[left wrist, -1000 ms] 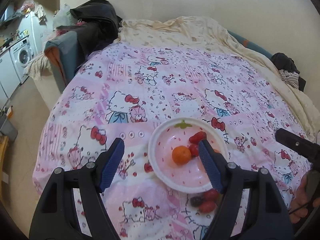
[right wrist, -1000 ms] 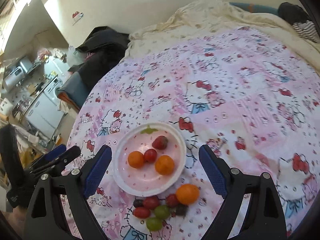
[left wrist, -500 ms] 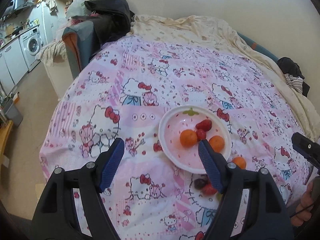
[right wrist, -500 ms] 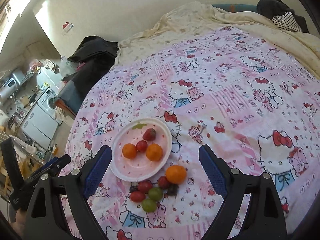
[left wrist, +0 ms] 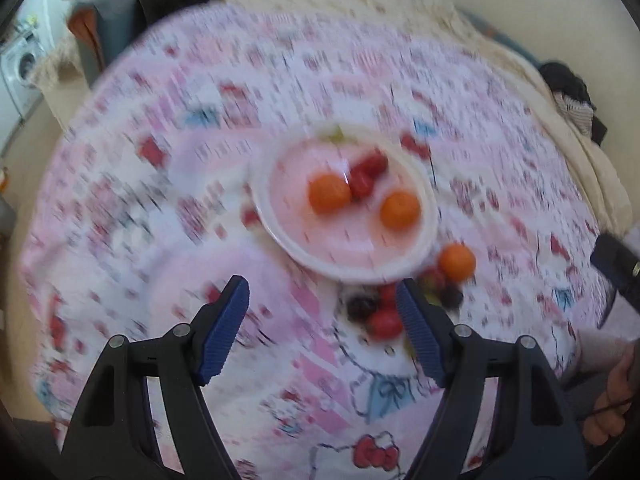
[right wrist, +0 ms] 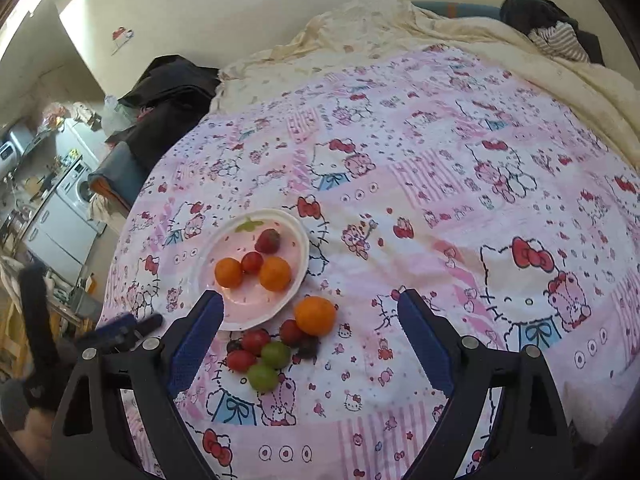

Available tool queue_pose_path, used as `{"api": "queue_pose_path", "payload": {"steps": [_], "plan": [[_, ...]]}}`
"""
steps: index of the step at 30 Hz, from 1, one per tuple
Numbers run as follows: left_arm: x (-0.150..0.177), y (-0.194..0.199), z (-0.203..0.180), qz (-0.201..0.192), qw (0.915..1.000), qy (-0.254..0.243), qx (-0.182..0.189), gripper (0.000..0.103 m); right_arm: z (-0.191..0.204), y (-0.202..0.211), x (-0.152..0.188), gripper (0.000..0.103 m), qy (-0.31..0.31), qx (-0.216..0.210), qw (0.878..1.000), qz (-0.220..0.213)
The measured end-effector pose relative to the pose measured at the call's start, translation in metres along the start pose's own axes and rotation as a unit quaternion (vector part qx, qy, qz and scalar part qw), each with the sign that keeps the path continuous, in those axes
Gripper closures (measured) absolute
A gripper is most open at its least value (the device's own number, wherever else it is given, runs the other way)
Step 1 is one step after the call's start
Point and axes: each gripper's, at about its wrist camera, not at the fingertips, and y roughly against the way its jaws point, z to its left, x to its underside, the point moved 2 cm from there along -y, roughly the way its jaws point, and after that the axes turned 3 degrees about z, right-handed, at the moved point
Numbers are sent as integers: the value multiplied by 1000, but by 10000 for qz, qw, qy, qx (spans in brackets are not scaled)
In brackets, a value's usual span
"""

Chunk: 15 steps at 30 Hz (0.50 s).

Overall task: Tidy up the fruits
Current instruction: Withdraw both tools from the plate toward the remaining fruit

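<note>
A white and pink plate (right wrist: 298,236) (left wrist: 280,236) lies on the Hello Kitty bedspread. It holds two oranges (right wrist: 274,273), a cherry tomato (right wrist: 252,262) and a strawberry (right wrist: 267,241). Beside its near rim lie a loose orange (right wrist: 315,315) (left wrist: 456,262), several red tomatoes (right wrist: 255,341), two green fruits (right wrist: 262,376) and dark grapes (right wrist: 308,346). My right gripper (right wrist: 310,354) is open and empty above the loose pile. My left gripper (left wrist: 322,330) is open and empty, left of the pile; its view is blurred.
The bed's left edge (right wrist: 120,248) drops to the floor, with a washing machine (right wrist: 78,186) beyond. Dark clothes (right wrist: 168,92) lie at the far left. A cream blanket (right wrist: 400,24) and striped clothes (right wrist: 560,40) lie at the far end.
Both grippers have pulled back toward me and risen, so more bedspread shows. The left view has swung right and is now motion-blurred. The fruit has not moved.
</note>
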Motion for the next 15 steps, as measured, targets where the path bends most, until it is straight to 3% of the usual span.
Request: {"api": "queue_pose_path", "payload": {"steps": [2, 4, 10, 15], "plan": [[8, -18, -6, 318, 9995, -28, 83, 46, -4, -3, 0, 12, -94, -3, 9999, 59], [14, -32, -14, 495, 9987, -100, 91, 52, -7, -6, 0, 12, -211, -28, 9997, 106], [20, -55, -35, 805, 9958, -329, 270, 54, -10, -13, -4, 12, -269, -86, 9995, 146], [16, -61, -34, 843, 9954, -196, 420, 57, -11, -17, -5, 12, -328, -147, 9991, 205]]}}
